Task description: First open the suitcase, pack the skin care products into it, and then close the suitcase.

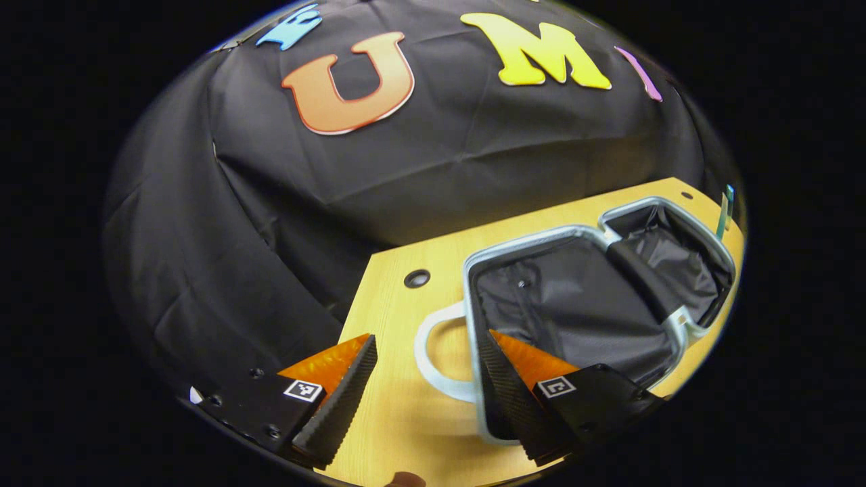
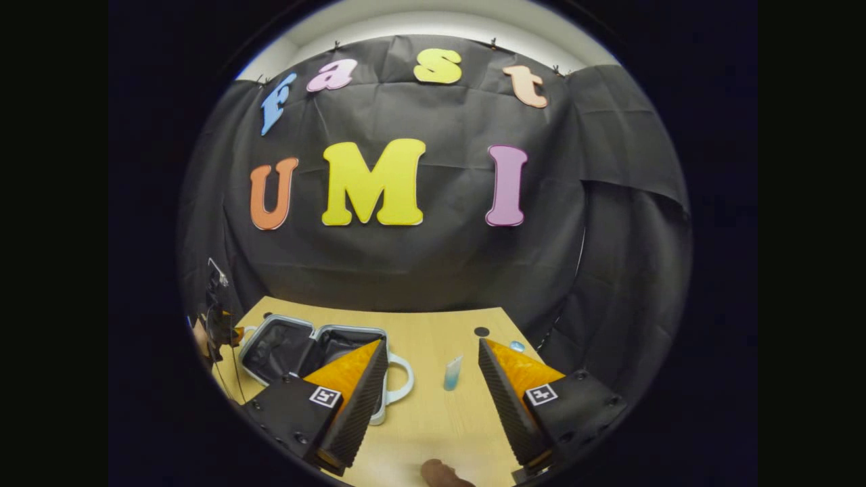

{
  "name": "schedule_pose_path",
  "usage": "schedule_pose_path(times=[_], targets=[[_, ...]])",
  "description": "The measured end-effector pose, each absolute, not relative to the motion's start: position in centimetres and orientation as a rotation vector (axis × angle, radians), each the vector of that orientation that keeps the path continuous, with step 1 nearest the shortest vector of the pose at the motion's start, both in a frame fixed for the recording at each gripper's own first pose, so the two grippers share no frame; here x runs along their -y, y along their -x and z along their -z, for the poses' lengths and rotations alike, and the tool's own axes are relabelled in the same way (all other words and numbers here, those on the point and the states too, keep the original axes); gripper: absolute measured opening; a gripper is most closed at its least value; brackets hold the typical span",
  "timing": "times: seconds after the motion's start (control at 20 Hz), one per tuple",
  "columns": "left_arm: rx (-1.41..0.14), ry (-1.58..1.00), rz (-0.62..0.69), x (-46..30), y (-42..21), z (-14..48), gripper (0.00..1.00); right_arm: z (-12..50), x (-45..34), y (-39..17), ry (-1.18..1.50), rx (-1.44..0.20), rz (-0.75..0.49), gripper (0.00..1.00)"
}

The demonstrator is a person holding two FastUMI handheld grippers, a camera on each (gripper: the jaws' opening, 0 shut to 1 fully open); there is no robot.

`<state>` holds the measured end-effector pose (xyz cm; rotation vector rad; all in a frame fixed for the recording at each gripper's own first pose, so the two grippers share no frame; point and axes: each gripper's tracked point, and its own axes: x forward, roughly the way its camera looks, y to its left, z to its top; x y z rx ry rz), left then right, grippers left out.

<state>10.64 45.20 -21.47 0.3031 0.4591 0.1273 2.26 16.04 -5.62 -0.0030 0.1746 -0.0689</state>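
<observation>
The suitcase [image 2: 311, 352] is lying open on the wooden table [image 2: 433, 419], and a small blue tube [image 2: 452, 373] is standing just beside its handle. Both the right gripper [image 2: 433, 399] and the left gripper [image 1: 426, 399] are spread apart and hold nothing. The tube should be taken by its middle, gently, so it is not knocked over.

Suitcase [image 2: 312, 352] lying open on table [image 2: 433, 419] at left, both halves flat side by side. Tube [image 2: 452, 373] standing to its right, well apart. Booth wall behind, at far edge.
</observation>
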Motion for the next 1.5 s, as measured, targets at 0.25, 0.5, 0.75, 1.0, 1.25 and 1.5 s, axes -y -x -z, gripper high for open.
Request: schedule_pose_path(times=[0.25, 0.5, 0.75, 1.0, 1.25, 1.5], targets=[[-0.386, -0.251, -0.071, -34.4, -9.2, 16.9, 0.99, 5.1, -11.5, -1.8, 0.040, -0.136, 0.050, 0.80], [-0.353, -0.131, 0.053, -19.3, -6.9, 15.4, 0.99, 4.6, -5.8, -1.9, 0.057, -0.104, 0.027, 0.80], [-0.378, -0.069, 0.163, -5.7, -5.7, 16.8, 0.99, 5.1, -1.2, -2.9, 0.056, -0.110, -0.010, 0.80], [-0.435, -0.073, 0.234, 5.2, -6.4, 21.4, 0.99, 7.0, 3.7, -4.3, 0.045, -0.154, -0.029, 0.80], [-0.506, -0.049, 0.261, 13.2, -9.0, 27.8, 1.00, 10.9, 8.3, -5.3, 0.057, -0.236, -0.033, 0.80], [-0.542, -0.058, 0.206, 15.8, -13.0, 32.1, 1.00, 14.0, 11.1, -6.1, 0.071, -0.318, -0.036, 0.80]])
